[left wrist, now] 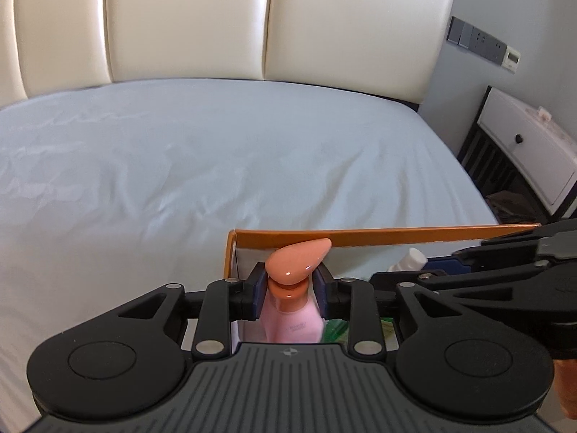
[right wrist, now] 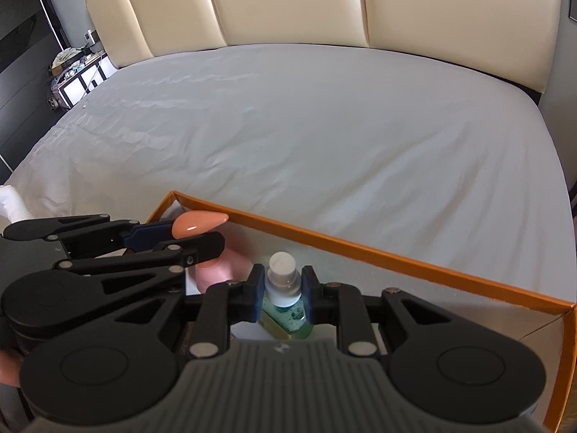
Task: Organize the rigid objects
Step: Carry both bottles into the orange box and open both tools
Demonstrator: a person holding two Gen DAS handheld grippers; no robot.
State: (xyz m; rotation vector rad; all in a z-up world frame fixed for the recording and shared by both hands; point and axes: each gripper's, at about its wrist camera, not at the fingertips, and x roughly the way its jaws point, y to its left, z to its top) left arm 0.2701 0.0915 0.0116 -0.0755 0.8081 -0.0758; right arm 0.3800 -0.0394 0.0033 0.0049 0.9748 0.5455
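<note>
A pink pump bottle (left wrist: 292,321) with an orange pump head (left wrist: 299,259) stands inside an orange-rimmed cardboard box (left wrist: 360,238) on the bed. My left gripper (left wrist: 290,283) straddles the bottle's neck, and a narrow gap shows on each side of the collar, so it is open around the bottle. My right gripper (right wrist: 283,288) is shut on a small bottle (right wrist: 283,285) with a white cap and blue-green liquid, low inside the same box (right wrist: 360,249). The right wrist view shows the pink bottle (right wrist: 234,263) just left of it. Both bottles' bases are hidden.
The box lies on a pale blue bed sheet (left wrist: 180,166) in front of a cream padded headboard (left wrist: 187,18). A white nightstand (left wrist: 523,151) stands to the right, a cluttered one (right wrist: 75,72) to the left. A white cloth (right wrist: 9,202) lies at the left edge.
</note>
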